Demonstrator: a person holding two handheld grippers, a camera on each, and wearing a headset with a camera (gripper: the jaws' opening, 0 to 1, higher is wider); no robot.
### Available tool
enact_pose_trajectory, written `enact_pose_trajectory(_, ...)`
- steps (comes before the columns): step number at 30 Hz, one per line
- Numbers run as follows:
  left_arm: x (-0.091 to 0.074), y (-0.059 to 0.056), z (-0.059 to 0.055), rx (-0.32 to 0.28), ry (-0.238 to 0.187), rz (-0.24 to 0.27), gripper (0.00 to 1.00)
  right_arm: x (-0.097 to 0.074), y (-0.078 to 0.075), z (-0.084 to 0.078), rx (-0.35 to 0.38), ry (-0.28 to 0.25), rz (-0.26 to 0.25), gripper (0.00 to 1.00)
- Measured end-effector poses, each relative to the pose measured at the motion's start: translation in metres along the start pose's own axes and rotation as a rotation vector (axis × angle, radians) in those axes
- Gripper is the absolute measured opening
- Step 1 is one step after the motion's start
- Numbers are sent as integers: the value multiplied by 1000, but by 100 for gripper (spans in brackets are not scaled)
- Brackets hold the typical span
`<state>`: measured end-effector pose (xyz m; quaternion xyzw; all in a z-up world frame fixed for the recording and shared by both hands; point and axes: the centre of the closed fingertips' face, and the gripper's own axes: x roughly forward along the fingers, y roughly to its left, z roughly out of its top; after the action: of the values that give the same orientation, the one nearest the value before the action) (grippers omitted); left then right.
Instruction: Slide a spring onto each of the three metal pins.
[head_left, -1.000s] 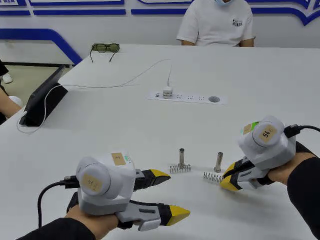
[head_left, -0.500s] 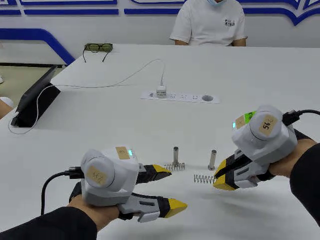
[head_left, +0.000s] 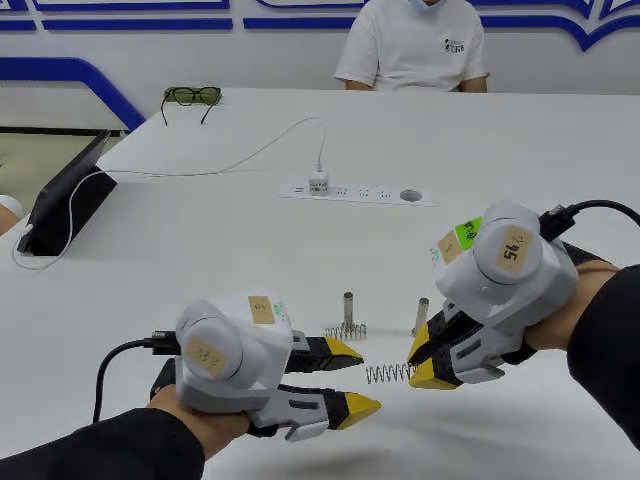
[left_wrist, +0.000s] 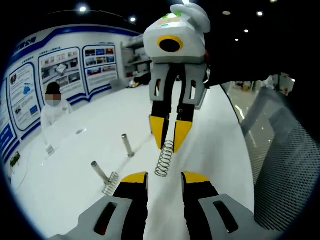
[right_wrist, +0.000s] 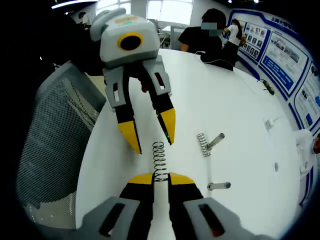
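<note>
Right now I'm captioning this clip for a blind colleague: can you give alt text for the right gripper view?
The right gripper pinches one end of a spring in its fingers, pointing it at the open left gripper opposite. Beside them on the white table stand two metal pins, one with a second spring at its foot.

white table (head_left: 200, 230) | white wall (head_left: 250, 55), blue stripes (head_left: 300, 22) | grey mesh chair (left_wrist: 280, 150) | ceiling spotlights (left_wrist: 82, 9)

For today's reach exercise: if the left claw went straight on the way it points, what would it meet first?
Most likely the spring held by the right claw, though depth is unclear.
</note>
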<state>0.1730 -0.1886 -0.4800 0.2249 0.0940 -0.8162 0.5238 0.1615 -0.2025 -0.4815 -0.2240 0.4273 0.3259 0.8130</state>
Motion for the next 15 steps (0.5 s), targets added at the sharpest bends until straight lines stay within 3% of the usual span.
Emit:
enact_pose_trajectory(8,3,-6,2,33,-6,-19,14,2,7,1,-28,15,13,11)
enact_pose_trajectory(15,4,-7,-1,40,1,-21,12,-4,10,6,-39,8,11,11)
